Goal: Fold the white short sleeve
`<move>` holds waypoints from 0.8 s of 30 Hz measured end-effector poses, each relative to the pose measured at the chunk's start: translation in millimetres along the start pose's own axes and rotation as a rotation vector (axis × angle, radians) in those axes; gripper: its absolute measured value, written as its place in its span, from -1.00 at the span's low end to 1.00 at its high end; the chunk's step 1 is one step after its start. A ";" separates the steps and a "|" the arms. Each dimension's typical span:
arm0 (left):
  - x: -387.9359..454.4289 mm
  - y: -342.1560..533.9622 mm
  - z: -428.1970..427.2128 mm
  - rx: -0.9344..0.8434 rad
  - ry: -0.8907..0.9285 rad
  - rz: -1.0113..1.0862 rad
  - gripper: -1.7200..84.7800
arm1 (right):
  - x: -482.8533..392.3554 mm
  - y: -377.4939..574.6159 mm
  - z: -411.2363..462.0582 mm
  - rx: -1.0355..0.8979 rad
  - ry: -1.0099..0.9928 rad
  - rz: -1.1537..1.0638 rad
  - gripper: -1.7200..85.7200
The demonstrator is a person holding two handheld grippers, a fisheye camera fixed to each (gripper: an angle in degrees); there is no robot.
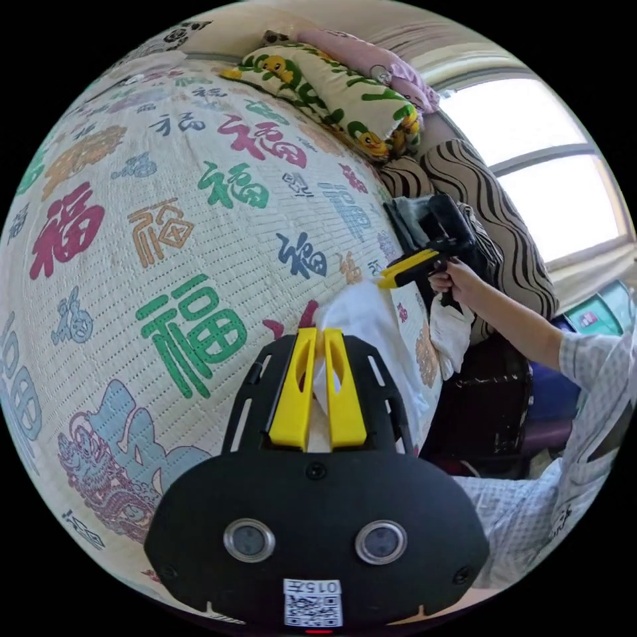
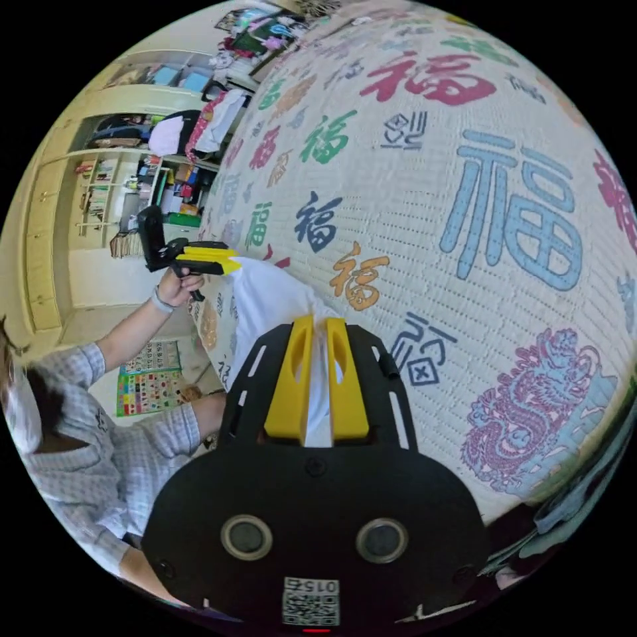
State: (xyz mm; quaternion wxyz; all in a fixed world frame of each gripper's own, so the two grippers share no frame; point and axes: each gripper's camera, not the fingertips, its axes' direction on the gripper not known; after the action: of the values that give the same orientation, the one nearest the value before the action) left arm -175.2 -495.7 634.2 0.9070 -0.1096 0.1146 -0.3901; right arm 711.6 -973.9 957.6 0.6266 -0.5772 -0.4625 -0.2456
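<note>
bed: big one with a cream quilted cover (image 1: pixel 199 219), printed all over with large characters in red, green, blue and orange, plus a purple dragon toward 8 o'clock in the left gripper view
pillows: a green-and-white printed one (image 1: pixel 332 93) at 12 o'clock, a pink one (image 1: pixel 371 60) just behind it
cushion: brown wavy-striped (image 1: pixel 491 212), at 2 o'clock by the bed edge
window: wide and bright (image 1: pixel 551 166) at 3 o'clock, daylight pouring in
shelves: pale yellow built-in unit (image 2: pixel 106 179), pretty cluttered, at 10 o'clock in the right gripper view
floor: colourful chart (image 2: pixel 149 378) at 8 o'clock
</note>
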 end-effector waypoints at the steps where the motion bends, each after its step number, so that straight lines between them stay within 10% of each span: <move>1: 6.2 3.5 -5.2 0.006 0.019 0.038 -0.96 | -3.0 9.5 -7.6 0.051 0.000 -0.049 -0.86; 9: 97.1 80.8 -29.5 -0.036 0.091 0.405 -0.96 | -37.9 114.2 1.3 0.165 -0.091 -0.231 -0.87; 24: 108.7 171.4 20.8 -0.253 0.182 0.116 -0.89 | 4.7 181.9 127.9 -0.080 0.119 0.044 -0.83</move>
State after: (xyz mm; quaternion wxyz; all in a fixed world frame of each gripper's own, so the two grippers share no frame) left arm 20.6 -458.0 591.3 0.8929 -0.1805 0.2505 -0.3277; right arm 828.9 -812.6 859.4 0.6346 -0.5961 -0.4014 -0.2842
